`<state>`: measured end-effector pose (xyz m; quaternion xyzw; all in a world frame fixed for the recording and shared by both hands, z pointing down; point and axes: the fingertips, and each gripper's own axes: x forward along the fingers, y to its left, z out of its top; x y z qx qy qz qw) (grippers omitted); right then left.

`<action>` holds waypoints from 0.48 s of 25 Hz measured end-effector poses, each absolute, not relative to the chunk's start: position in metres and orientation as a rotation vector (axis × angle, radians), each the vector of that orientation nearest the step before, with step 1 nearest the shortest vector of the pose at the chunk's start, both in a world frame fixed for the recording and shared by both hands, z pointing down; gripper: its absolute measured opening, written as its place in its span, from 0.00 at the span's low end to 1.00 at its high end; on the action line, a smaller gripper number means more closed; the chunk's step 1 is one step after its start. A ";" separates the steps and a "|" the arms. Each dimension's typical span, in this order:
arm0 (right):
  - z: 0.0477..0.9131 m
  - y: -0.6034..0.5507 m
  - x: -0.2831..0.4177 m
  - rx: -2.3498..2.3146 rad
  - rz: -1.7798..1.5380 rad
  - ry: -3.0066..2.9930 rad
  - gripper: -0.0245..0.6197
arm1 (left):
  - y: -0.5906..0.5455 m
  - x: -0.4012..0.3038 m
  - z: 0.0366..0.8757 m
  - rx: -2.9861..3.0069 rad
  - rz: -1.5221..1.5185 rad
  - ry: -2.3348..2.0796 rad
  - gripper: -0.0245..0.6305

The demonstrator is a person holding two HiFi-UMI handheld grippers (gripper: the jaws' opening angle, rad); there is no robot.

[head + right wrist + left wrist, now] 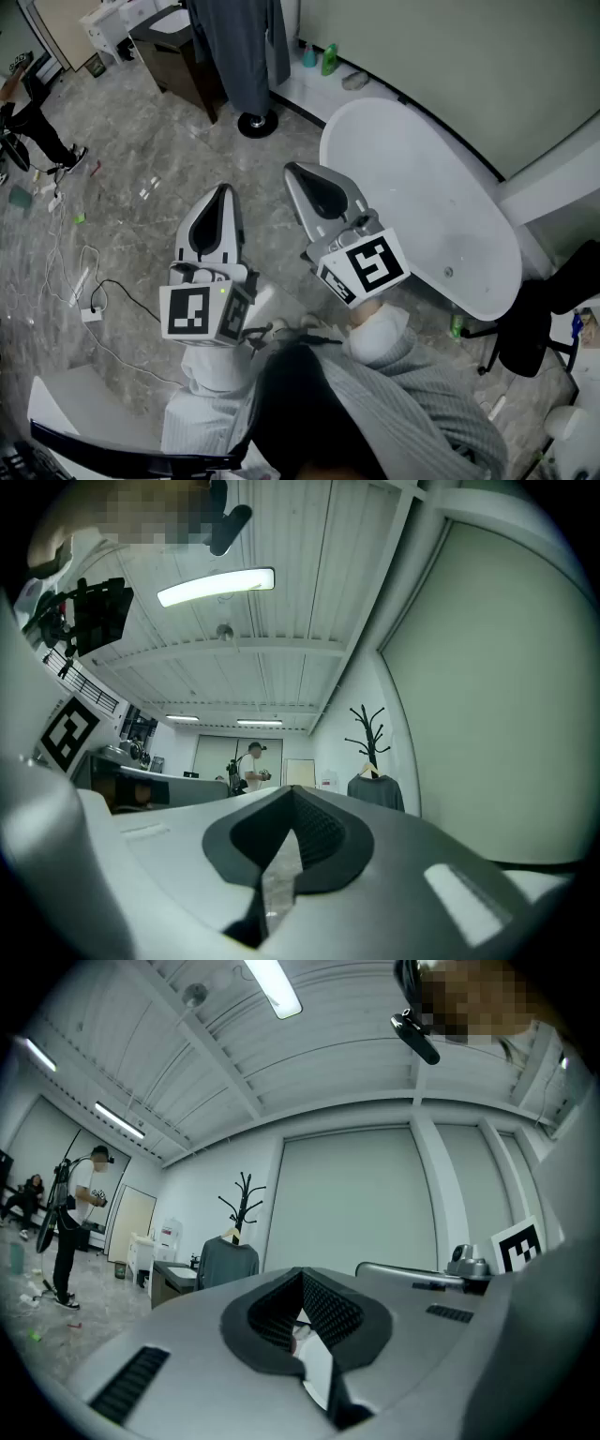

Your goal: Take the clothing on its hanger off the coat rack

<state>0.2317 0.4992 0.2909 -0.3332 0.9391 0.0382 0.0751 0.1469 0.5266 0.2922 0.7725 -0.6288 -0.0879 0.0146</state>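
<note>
Facing clothing (239,47) across open floor (141,141); left claw (223,192), right claw (298,174) closed, table (422,187) rightward.

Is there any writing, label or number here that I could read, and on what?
No readable text anywhere.
Left hand-held gripper and right hand-held gripper: black-and-white square marker patterns, not letters.
Green bottle by the wall: label too small to read.

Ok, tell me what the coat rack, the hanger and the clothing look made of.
Coat rack: black, with thin branching arms; probably painted metal, possibly dark wood. Hanger: pale tan top, likely wood, though small in view. Clothing: dark grey, matte, hanging in soft folds; some woven or knit fabric.
</note>
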 end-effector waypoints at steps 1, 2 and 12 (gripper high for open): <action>0.293 0.499 0.232 -0.996 0.108 2.821 0.04 | 0.528 0.151 0.293 2.414 -0.245 -1.947 0.04; 0.294 0.499 0.233 -0.993 0.102 2.824 0.04 | 0.529 0.154 0.293 2.421 -0.223 -1.940 0.04; 0.294 0.496 0.241 -0.990 0.109 2.815 0.04 | 0.524 0.158 0.290 2.437 -0.202 -1.966 0.04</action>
